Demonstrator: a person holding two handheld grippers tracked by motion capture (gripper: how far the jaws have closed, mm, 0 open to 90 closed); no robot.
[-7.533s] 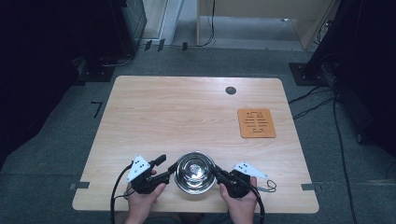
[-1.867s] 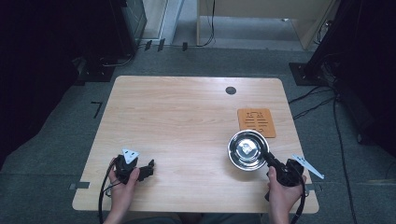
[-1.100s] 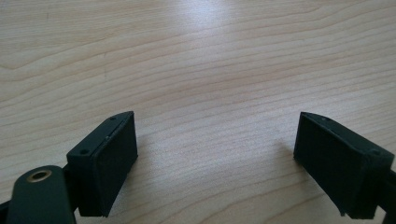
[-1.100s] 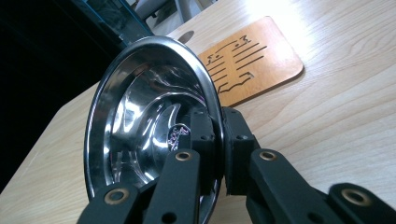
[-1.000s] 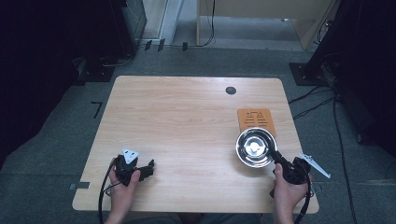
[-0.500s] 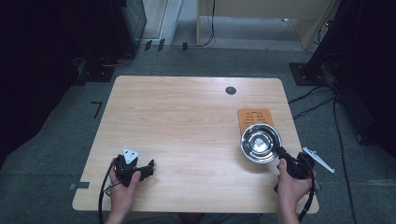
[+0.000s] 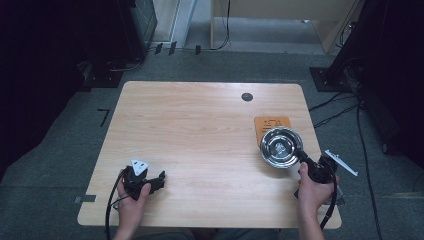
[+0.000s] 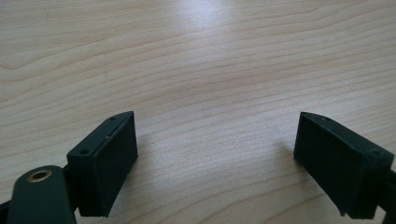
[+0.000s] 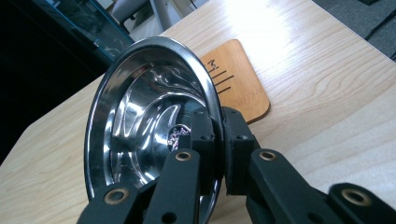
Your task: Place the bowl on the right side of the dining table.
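A shiny steel bowl [image 7: 281, 147] hangs over the right side of the table, partly covering a small wooden coaster [image 7: 271, 123]. My right gripper [image 7: 302, 159] is shut on the bowl's near rim. In the right gripper view the bowl [image 9: 149, 126] is held by its rim between the two black jaws, one inside and one outside, with the coaster [image 9: 239, 80] behind it. My left gripper [image 7: 156, 181] rests at the table's front left, held in a hand. In the left gripper view its jaws stand wide apart over bare wood, and my left gripper [image 8: 217, 161] is open and holds nothing.
The wooden table [image 7: 200, 135] has a dark round cable hole [image 7: 246, 97] near its far edge. Cables trail on the grey floor at the right, and dark equipment stands around the table's far side.
My right gripper has carried the bowl farther from the person and a little right, so it now overlaps the coaster. The left gripper has stayed where it was.
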